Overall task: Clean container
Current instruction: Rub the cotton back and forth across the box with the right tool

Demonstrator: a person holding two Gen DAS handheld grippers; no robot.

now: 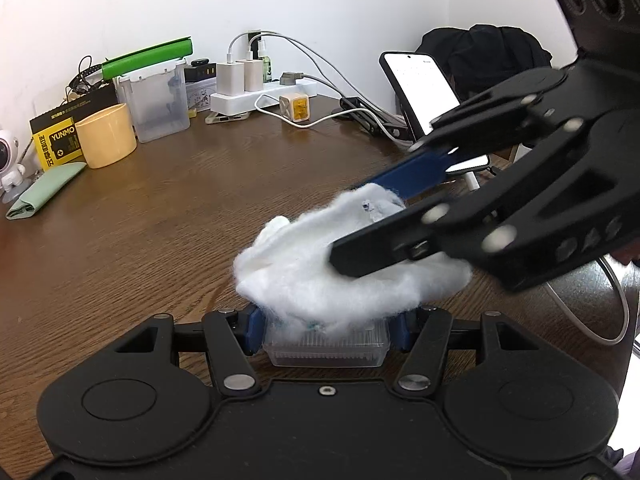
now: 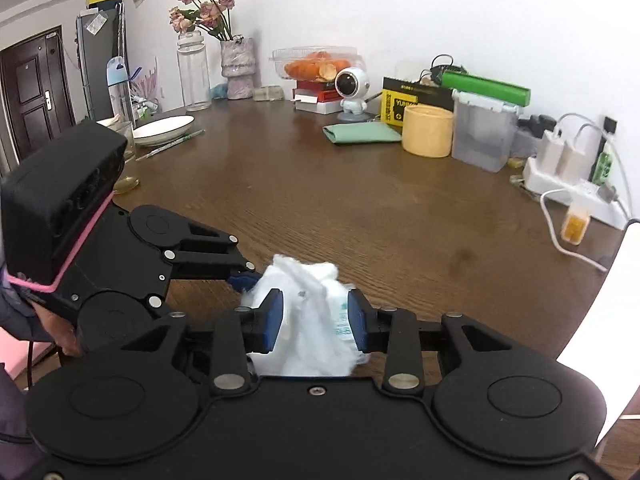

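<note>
The left gripper [image 1: 326, 330] clamps the small clear plastic container [image 1: 326, 346] by its side walls, light but probably slick, just above the wooden table [image 1: 160, 220], while the right gripper [image 2: 316, 320], pads parted, loosely straddles the soft cotton wad [image 2: 308, 312] on top.

A lived-in home is shown, with a wooden table [image 2: 360, 208] used for both dining and desk work. A front door [image 2: 30, 92] and a fridge [image 2: 98, 64] are seen in the background. Dried roses in a vase [image 2: 238, 68], a white plate [image 2: 164, 128] and a tub of food [image 2: 316, 62] are set beside a power strip [image 1: 260, 94] loaded with chargers and a propped phone [image 1: 420, 88].
</note>
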